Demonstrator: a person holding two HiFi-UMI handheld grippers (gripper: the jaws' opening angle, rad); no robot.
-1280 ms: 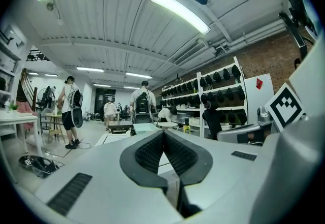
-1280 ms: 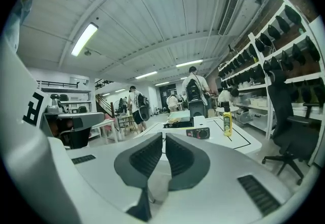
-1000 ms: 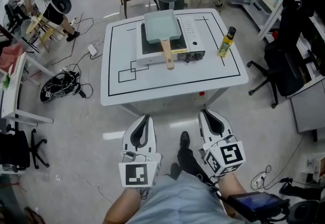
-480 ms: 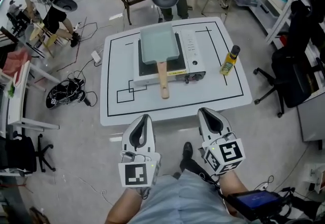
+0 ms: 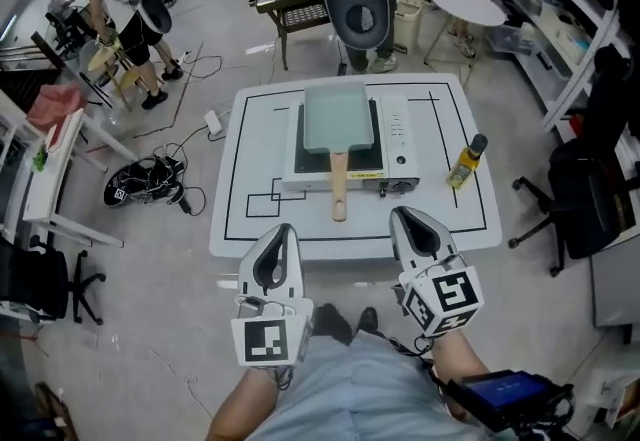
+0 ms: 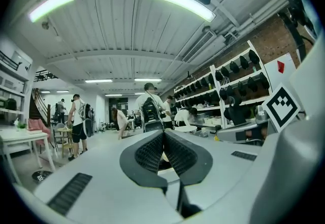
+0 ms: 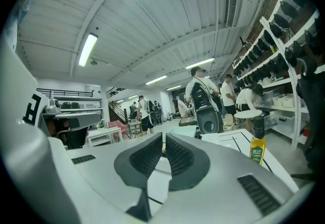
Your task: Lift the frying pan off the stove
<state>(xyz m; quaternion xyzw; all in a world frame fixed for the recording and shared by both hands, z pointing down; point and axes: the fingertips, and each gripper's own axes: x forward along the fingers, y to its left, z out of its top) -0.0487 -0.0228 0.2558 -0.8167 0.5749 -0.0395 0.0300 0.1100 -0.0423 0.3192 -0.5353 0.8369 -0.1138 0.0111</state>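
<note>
- Left hand-held gripper (image 5: pixel 284 232): jaws clenched on nothing, held level by the near edge of the surface (image 5: pixel 252 169). It is well short of the stove (image 5: pixel 398 134).
- Frying pan (image 5: pixel 337 117): sits square on the stove, at 12 o'clock from both grippers. Its wooden handle (image 5: pixel 339 191) points to 6 o'clock past the stove's front, probably left that way for an easy grasp.
- Right hand-held gripper (image 5: pixel 404 221): clenched and empty, with the handle at its 10 o'clock.
- Oil bottle (image 5: pixel 466 161): upright at the stove's 3 o'clock, apart from the pan.
</note>
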